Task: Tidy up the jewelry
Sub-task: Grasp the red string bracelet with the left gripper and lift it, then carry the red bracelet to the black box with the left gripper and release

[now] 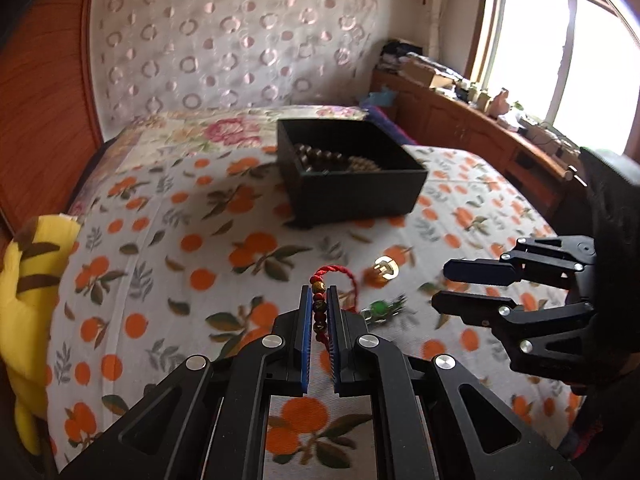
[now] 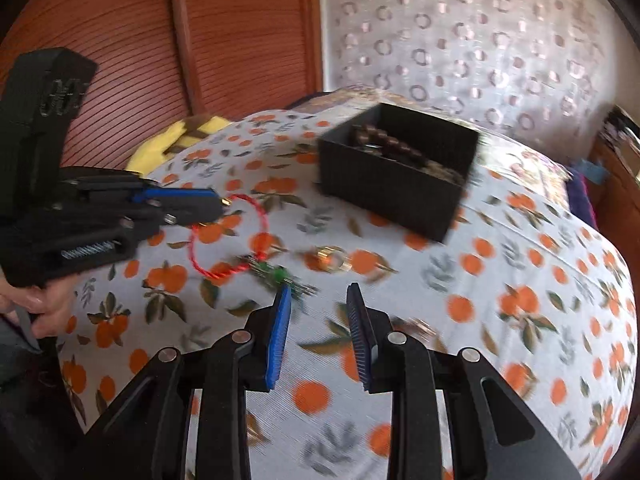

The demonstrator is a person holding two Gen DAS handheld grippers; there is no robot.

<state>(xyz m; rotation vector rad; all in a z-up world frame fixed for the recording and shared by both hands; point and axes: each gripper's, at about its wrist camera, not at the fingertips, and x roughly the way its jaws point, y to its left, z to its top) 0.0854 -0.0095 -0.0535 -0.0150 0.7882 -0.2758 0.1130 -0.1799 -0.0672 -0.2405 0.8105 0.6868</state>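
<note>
My left gripper (image 1: 319,293) is shut on the beaded part of a red cord bracelet (image 1: 336,274), whose loop hangs out past the fingertips; it also shows in the right wrist view (image 2: 224,240). My right gripper (image 2: 318,292) is open and empty, low over the bed, just short of a green bead piece (image 2: 274,272). A gold ring (image 2: 332,260) lies beyond it. In the left wrist view the green piece (image 1: 378,308) and gold ring (image 1: 384,269) lie between the two grippers. A black open box (image 1: 352,168) holding brown and gold bead strands stands further back.
Everything rests on a bed sheet (image 1: 180,216) with an orange fruit print. A yellow plush toy (image 1: 28,292) lies at the left edge. A wooden headboard (image 2: 240,32), a patterned curtain and a wooden cabinet (image 1: 480,132) under the window surround the bed.
</note>
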